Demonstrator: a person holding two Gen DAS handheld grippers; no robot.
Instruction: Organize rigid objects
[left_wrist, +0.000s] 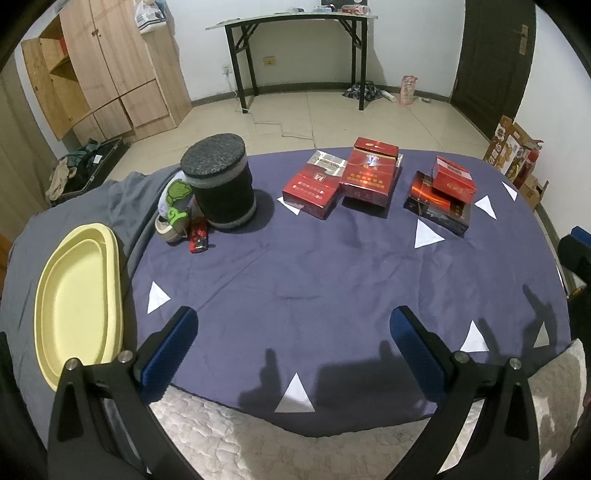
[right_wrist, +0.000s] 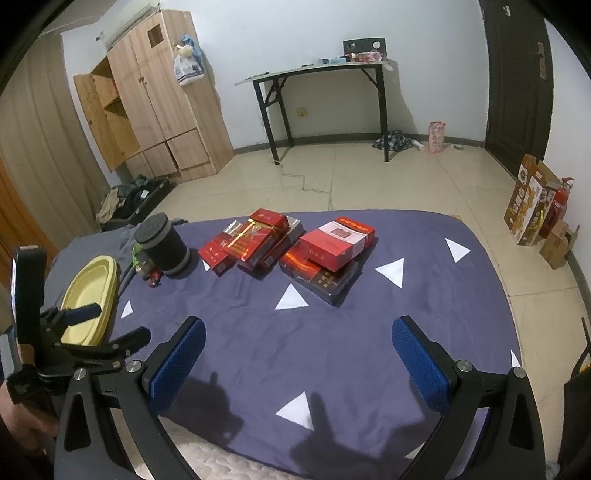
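Both my claws, left (left_wrist: 293, 341) and right (right_wrist: 299, 349), gape wide and empty. The red boxes (left_wrist: 341, 181) sit stacked at twelve o'clock, well apart from me. A careless nudge could topple those loose stacks. Only my right view shows the left claw at nine o'clock.

cloth (left_wrist: 314, 280): showing as matt woven fabric
boxes (left_wrist: 369, 173): gleaming in glossy wrap
tray (left_wrist: 77, 306): looking like smooth matt plastic
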